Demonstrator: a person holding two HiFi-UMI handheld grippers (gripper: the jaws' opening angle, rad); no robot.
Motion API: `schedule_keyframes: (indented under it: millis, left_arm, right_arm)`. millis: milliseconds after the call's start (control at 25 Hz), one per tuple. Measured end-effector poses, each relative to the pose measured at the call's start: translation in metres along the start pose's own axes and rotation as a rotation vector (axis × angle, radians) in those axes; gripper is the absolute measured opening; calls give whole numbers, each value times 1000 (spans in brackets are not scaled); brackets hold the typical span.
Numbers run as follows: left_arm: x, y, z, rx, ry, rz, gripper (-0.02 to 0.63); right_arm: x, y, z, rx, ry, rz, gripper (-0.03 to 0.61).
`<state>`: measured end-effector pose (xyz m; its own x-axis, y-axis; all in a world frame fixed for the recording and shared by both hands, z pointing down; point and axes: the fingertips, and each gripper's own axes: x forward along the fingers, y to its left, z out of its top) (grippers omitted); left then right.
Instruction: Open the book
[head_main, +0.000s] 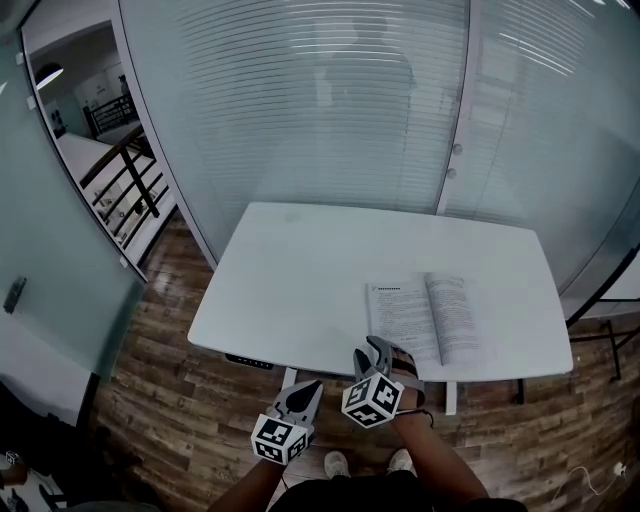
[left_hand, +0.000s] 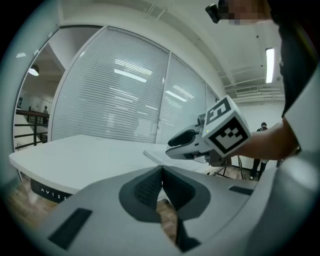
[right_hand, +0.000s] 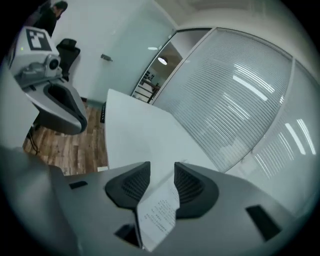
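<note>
The book (head_main: 430, 318) lies open on the white table (head_main: 300, 270), near its front right edge, printed pages up. My right gripper (head_main: 372, 350) is at the book's near left corner. In the right gripper view its jaws (right_hand: 162, 175) stand apart with the edge of a printed page (right_hand: 159, 215) between them, the pads clear of the paper. My left gripper (head_main: 305, 392) hangs just in front of the table's front edge, to the left of the right one. Its jaws (left_hand: 161, 172) meet with nothing between them. The left gripper view shows the right gripper (left_hand: 170, 146) over the book's edge (left_hand: 157, 156).
The table's left and back parts (right_hand: 135, 130) are bare white surface. Frosted glass walls with blinds (head_main: 330, 110) stand behind the table. Wood flooring (head_main: 150, 380) lies in front, and my shoes (head_main: 335, 463) show below the grippers. A stair railing (head_main: 125, 180) is at far left.
</note>
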<state>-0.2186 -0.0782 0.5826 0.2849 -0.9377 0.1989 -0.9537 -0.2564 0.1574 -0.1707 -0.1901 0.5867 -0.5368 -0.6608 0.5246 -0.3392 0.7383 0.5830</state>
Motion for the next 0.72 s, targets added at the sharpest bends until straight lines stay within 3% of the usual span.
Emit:
schedule_keyframes:
  millis: [320,520,720]
  left_arm:
    - [16,-29,21,14,-41,16,15]
    - [35,-46,36,21,-58,17,15]
    - [57,-64,40,34,-25,10,15]
  right_arm:
    - [-68,-53,1,248,-200,-21,123]
    - [-116,-97,-22,489,-335,-26,15]
    - [-138,-127,-62,673,-389,-16,5]
